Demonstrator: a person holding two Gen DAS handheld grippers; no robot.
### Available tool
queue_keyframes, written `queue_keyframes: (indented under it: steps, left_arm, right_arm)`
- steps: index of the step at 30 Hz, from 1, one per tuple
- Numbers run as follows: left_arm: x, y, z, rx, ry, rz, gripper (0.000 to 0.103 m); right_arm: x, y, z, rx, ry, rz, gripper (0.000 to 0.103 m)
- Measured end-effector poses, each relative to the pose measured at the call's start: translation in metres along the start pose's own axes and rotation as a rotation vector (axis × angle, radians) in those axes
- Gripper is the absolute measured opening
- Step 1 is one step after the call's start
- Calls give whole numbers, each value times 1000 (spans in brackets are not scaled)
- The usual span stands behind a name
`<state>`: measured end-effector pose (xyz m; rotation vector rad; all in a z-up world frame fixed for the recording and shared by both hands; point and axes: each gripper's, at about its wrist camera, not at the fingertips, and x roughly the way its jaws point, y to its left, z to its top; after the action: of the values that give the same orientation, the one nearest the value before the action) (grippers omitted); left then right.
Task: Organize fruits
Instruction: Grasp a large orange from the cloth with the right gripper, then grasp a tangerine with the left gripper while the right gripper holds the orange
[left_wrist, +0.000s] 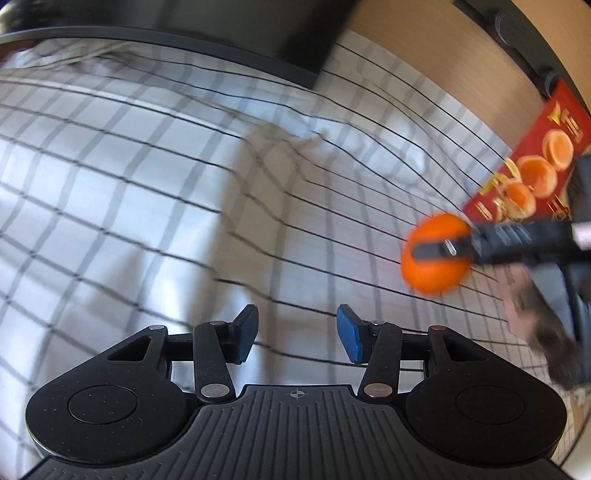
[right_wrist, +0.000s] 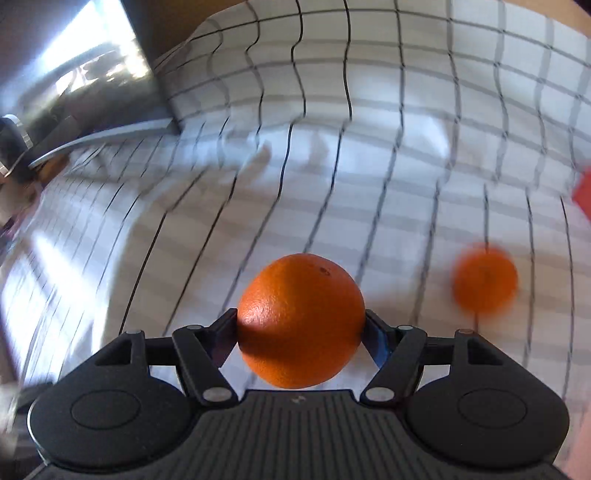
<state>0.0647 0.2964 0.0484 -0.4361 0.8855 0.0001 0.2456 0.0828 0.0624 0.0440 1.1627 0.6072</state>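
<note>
A large orange (right_wrist: 301, 295) sits between the pads of my right gripper (right_wrist: 299, 326), which is shut on it just above the white checked cloth (right_wrist: 369, 147). A second, blurred orange (right_wrist: 484, 280) lies on the cloth to the right of it. In the left wrist view the right gripper (left_wrist: 443, 254) comes in from the right edge with the held orange (left_wrist: 432, 275) in its jaws. My left gripper (left_wrist: 297, 332) hovers over bare cloth, its blue pads apart with nothing between them.
A red box (left_wrist: 528, 173) printed with orange pictures lies at the cloth's right side, seen as a red corner (right_wrist: 583, 192) in the right wrist view. A dark glossy panel (left_wrist: 221, 33) stands along the far edge. Wooden tabletop (left_wrist: 424, 55) shows beyond the cloth.
</note>
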Motion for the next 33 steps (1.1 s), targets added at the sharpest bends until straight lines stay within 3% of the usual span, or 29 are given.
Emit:
queue_keyframes:
  steps: [4,11,21,27,33]
  left_arm:
    - [15,-27,3,63,26,-48,52]
    - [44,-83,4,176,79,-115,52]
    - [89,-157,25,355,100,-158,52]
    - [153,-201,63,421,95,-91,52]
    - [190,-216,76,435,102,-7,55]
  right_arm:
    - [-43,-16,-50,-17,-9,-2,70]
    - [-82,-48,-114,-26,-38,-182,71]
    - [-106,-80,-156,119,-152,-137,76]
    - [-119,-88,-173,154,-196,-127,77]
    - [-123,-81,-189,138,-223,-144,77]
